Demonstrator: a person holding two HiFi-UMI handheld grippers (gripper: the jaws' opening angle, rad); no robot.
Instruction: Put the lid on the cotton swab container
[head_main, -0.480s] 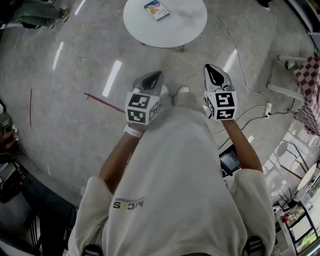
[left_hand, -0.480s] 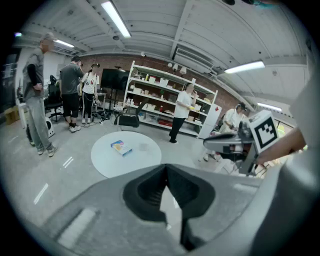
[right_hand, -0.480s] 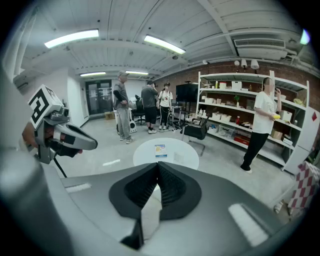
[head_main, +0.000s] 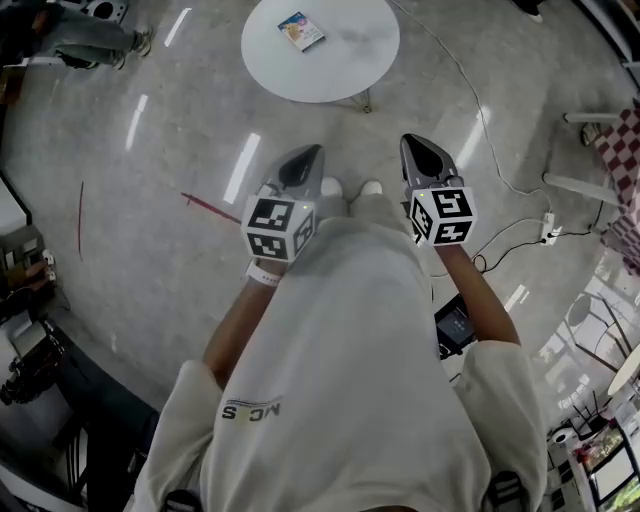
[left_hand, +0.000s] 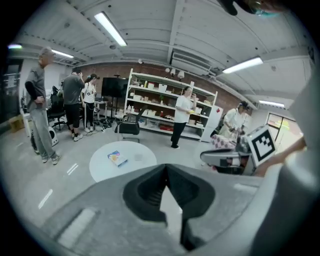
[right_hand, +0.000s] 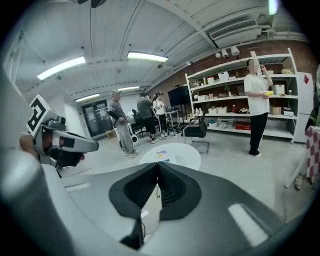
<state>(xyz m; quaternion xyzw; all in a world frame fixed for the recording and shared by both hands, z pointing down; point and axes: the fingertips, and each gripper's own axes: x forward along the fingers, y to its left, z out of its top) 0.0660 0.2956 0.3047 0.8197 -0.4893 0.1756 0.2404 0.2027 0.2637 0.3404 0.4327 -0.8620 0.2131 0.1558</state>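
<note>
A small colourful box lies on a round white table a few steps ahead; no lid shows in any view. I hold my left gripper and right gripper side by side at waist height over the floor, well short of the table. Both are shut with nothing between the jaws. In the left gripper view the left gripper points toward the table and box. The right gripper in its own view also faces the table and box.
Cables and a power strip run over the floor at right, by a checked cloth. A red line marks the floor at left. Several people stand near shelves and a chair beyond the table.
Both grippers have shifted slightly up and left in the head view, and the table now sits a little further left. Both stay shut.
</note>
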